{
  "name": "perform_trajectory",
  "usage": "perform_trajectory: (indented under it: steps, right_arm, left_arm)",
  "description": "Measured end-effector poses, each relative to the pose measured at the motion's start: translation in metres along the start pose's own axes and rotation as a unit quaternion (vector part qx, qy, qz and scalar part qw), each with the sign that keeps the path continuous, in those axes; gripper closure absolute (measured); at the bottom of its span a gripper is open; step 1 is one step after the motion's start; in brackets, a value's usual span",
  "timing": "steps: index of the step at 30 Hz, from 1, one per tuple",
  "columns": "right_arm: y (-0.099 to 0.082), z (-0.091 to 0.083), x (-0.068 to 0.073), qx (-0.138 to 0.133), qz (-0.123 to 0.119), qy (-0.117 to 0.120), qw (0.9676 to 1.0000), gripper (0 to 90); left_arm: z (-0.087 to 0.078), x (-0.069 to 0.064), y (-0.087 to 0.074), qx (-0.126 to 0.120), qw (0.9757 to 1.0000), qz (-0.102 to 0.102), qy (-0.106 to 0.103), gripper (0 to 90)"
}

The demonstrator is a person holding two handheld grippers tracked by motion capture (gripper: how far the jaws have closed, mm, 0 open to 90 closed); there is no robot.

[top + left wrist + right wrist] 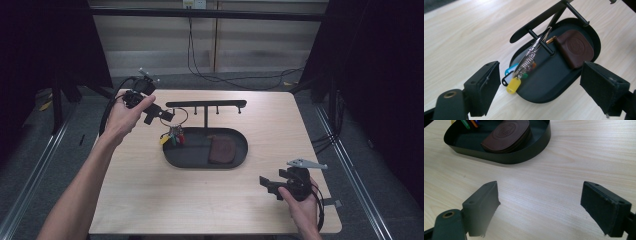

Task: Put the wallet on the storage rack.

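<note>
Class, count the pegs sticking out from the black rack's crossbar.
3: one peg at the left holding the key ring, one right of the post, one at the right end.

Brown pouch (576, 48), black tray (549, 82)

Left gripper (537, 86) spread wide, jaws apart with nothing between the pads. Just beyond them, a key ring (534, 51) hangs on a peg of the black rack (541, 17), its coloured tags (514, 83) draping over the near rim of the oval tray (554, 85). Brown pouch (575, 48) lies farther in, toward the right jaw.
</note>
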State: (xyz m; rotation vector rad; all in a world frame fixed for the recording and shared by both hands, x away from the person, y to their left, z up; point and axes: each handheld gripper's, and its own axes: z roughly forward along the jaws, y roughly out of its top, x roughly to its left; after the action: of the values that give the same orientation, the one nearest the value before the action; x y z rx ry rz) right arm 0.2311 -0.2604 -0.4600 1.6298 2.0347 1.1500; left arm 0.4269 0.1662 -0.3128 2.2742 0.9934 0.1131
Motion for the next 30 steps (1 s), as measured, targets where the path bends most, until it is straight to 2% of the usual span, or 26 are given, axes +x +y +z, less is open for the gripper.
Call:
perform_trajectory:
  steps: [1,2,6,7,10,11,12,17,22,24,25,30]
  right_arm:
    - [0.0,0.0,0.0,0.0,0.001,-0.001,1.0,14.4]
    - [0.0,0.0,0.0,0.0,0.002,-0.001,1.0,14.4]
    - [0.0,0.001,0.0,0.003,0.002,-0.003,1.0,14.5]
    - [0.0,0.001,0.0,0.003,0.002,-0.003,1.0,14.5]
    - [0.0,0.0,-0.001,0.002,0.003,-0.004,1.0,14.4]
    - [0.0,0.001,-0.001,0.002,0.003,-0.005,1.0,14.4]
    - [0.0,0.001,-0.001,0.004,0.003,-0.005,1.0,14.4]
    - [0.0,0.001,0.0,0.004,0.002,-0.004,1.0,14.4]
    - [0.0,0.0,0.0,0.002,0.003,-0.006,1.0,14.4]
    - [0.0,0.0,-0.001,0.002,0.004,-0.005,1.0,14.4]
    - [0.0,0.0,-0.001,0.002,0.003,-0.005,1.0,14.4]
    - [0.0,0.0,-0.001,0.003,0.002,-0.006,1.0,14.4]
  left_arm:
    - [0.0,0.0,-0.003,0.001,0.9999,0.01,-0.01,16.3]
    - [0.0,-0.002,-0.006,0.001,0.9999,0.01,-0.01,16.4]
    - [0.001,-0.006,-0.018,-0.007,0.9999,0.011,0.01,16.5]
    - [0.001,-0.008,-0.022,-0.015,0.9997,0.019,0.008,16.5]
    - [-0.002,-0.011,-0.031,-0.038,0.9988,0.024,0.019,16.6]
    - [-0.004,-0.013,-0.035,-0.054,0.998,0.019,0.027,16.6]
    - [-0.005,-0.013,-0.038,-0.058,0.9978,0.018,0.028,16.6]
    - [-0.006,-0.018,-0.054,-0.07,0.9968,0.028,0.026,16.6]
    - [-0.006,-0.021,-0.071,-0.087,0.9958,0.026,0.013,17.1]
    - [-0.008,-0.02,-0.078,-0.093,0.9951,0.032,0.008,21.6]
    - [-0.008,-0.021,-0.082,-0.1,0.9946,0.025,0.005,23.6]
    - [-0.011,-0.022,-0.101,-0.108,0.9936,0.032,0.001,22.5]
